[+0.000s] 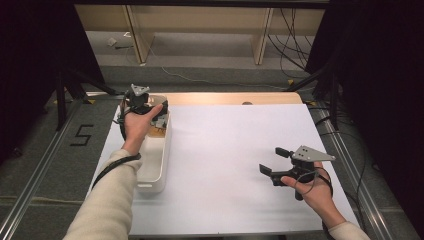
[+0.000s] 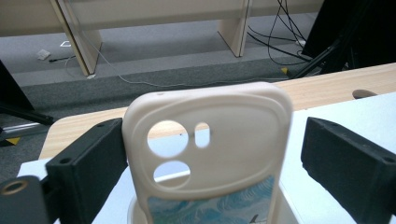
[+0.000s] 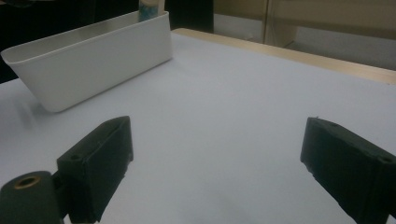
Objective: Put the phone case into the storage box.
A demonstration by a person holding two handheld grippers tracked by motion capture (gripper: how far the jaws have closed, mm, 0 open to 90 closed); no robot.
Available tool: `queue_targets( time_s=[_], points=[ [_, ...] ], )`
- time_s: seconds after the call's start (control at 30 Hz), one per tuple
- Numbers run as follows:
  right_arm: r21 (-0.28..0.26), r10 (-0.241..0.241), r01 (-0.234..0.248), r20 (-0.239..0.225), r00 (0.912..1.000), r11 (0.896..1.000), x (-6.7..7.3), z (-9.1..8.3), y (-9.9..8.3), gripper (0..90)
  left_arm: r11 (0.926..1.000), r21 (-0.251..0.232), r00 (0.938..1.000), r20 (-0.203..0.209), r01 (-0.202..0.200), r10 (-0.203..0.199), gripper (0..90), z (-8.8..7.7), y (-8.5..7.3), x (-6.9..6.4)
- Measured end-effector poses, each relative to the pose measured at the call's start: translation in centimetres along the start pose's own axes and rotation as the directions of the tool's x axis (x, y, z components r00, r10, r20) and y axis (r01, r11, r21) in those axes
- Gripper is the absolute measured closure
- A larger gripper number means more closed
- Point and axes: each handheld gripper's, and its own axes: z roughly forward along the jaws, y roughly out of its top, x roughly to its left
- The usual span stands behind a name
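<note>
While upright between open tool jaws, cream phone case, blue-printed.

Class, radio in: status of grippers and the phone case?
Left gripper open around upright phone case in white bin. Right gripper open, empty. Nothing in the way.

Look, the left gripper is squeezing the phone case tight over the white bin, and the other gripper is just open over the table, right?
Not quite. In the left gripper view the left gripper is open: the phone case stands between its jaws, with a clear gap on the right side. It is over the white bin, and the right gripper is open over the table.
</note>
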Motion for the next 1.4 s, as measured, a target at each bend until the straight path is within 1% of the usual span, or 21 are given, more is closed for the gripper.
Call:
queue_targets(
  time_s=[0.13,0.37,0.67,0.77,0.9,0.97,1.0,1.03,1.07,1.23,1.27,1.3,1.4],
  points=[
    [0.001,0.0,0.0,0.0,1.0,1.0,0.0,0.0,0.0,10.3,1.0,-0.003,1.0,0.002,-0.005,0.005,4.4,0.0,0.1,-0.1],
    [0.001,0.002,-0.002,0.0,1.0,1.0,-0.1,0.0,0.0,10.3,0.9997,-0.023,0.9999,0.002,-0.01,0.01,2.4,0.0,0.7,-0.4],
    [0.002,-0.002,0.002,0.001,1.0,1.0,0.0,0.0,0.0,10.3,0.9989,-0.039,0.9997,0.001,-0.024,0.024,2.0,-0.8,1.2,-0.5],
    [0.003,-0.002,0.002,0.001,1.0,1.0,0.0,0.0,0.0,10.3,0.999,-0.039,0.9997,0.006,-0.023,0.023,3.9,-1.3,1.2,-0.5],
    [0.002,-0.001,0.001,0.004,1.0,1.0,0.0,0.0,0.0,10.3,0.9987,-0.04,0.9994,0.011,-0.031,0.032,4.6,-2.1,1.1,-0.4],
    [0.002,-0.001,0.001,0.005,1.0,1.0,0.0,0.0,0.0,10.3,0.9991,-0.037,0.9994,0.025,-0.02,0.021,4.9,-2.6,1.1,-0.4],
    [0.002,0.0,0.0,0.005,1.0,1.0,0.0,0.0,0.0,10.3,0.999,-0.041,0.999,0.04,-0.016,0.017,5.0,-2.8,1.2,-0.4],
    [0.002,-0.002,0.001,0.006,1.0,1.0,0.0,0.0,0.0,10.3,0.9991,-0.041,0.9993,0.036,-0.013,0.015,5.1,-3.1,1.2,-0.4],
    [0.001,-0.001,0.001,0.006,1.0,1.0,0.0,0.0,0.1,10.3,0.999,-0.042,0.9991,0.04,-0.013,0.014,5.4,-3.4,1.2,-0.4],
    [0.004,-0.001,0.001,0.006,1.0,1.0,0.0,0.0,0.1,10.3,0.9992,-0.033,0.9982,0.056,-0.021,0.023,5.6,-4.6,1.2,-0.5],
    [0.004,-0.001,0.001,0.006,1.0,1.0,0.0,0.0,0.1,10.3,0.9992,-0.033,0.9982,0.056,-0.021,0.023,5.7,-4.6,1.2,-0.5],
    [0.002,-0.002,0.002,0.007,1.0,1.0,0.0,0.0,0.1,10.3,0.9991,-0.035,0.9977,0.064,-0.022,0.025,5.7,-5.1,1.1,-0.5],
    [0.002,-0.004,0.004,0.007,1.0,1.0,0.0,0.0,0.1,10.3,0.9991,-0.035,0.9963,0.081,-0.025,0.027,5.8,-5.8,0.8,-0.6]
  ],
)
